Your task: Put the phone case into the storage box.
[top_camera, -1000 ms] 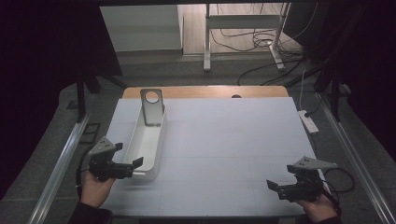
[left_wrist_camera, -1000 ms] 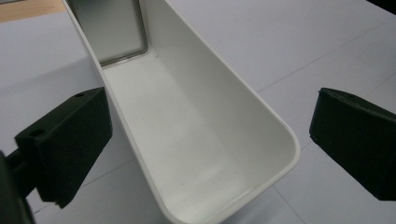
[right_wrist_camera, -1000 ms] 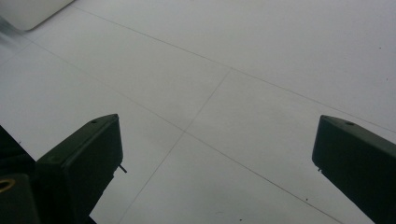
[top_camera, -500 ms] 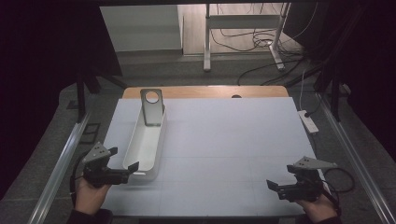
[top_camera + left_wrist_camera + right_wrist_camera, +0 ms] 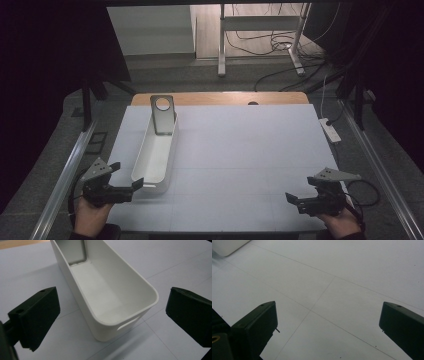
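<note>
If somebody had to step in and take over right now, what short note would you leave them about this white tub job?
Left hand-held gripper: open, jaws wide apart, at the near end of the white tub, not gripping it.
Right hand-held gripper: open, over bare white table, at the near right.
The tub lies lengthwise on the table's left side, with a metal plate with a round hole standing at its far end.
Done: nothing gripped.
Left: probably grasp the tub.

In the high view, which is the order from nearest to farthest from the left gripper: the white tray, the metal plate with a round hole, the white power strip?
Measured from the left gripper:
1. White tray, just ahead, its near end beside the jaws.
2. Metal plate with a round hole, leaning at the tray's far end.
3. White power strip, off the table's far right edge.
</note>
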Tool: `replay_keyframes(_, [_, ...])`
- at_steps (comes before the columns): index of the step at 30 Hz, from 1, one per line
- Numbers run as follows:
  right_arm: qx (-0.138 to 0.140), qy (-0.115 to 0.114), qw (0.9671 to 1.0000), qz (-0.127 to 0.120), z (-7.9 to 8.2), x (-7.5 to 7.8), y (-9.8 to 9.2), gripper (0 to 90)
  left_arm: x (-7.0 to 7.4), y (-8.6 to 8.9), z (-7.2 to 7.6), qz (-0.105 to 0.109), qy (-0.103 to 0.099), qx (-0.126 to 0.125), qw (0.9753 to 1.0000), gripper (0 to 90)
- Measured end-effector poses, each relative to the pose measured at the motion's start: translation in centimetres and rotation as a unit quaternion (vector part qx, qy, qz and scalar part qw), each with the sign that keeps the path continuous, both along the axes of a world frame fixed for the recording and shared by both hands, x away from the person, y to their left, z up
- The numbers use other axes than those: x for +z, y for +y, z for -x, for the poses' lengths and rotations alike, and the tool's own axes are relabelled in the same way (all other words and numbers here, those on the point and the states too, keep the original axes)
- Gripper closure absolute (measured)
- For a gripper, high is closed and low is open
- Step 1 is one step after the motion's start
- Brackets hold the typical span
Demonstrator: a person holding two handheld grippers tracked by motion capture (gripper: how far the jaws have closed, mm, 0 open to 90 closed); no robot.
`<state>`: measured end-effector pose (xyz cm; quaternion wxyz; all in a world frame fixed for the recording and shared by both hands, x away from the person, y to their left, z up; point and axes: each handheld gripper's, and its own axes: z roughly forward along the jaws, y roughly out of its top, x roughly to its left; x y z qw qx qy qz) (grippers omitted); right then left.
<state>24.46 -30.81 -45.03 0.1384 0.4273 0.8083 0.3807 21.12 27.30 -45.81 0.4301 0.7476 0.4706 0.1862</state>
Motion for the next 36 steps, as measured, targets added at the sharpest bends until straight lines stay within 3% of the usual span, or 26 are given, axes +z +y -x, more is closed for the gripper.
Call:
replay_keyframes(14, [-0.002,0.001,1.0000,0.001,0.0,0.0,0.0,2.2,-0.4,0.8,1.4,0.007,0.002,0.009,0.9999,0.0])
replay_keyframes(36, [-0.004,0.003,1.0000,0.000,-0.1,0.0,0.0,2.2,-1.1,1.3,3.1,-0.018,0.013,0.023,0.9995,0.0])
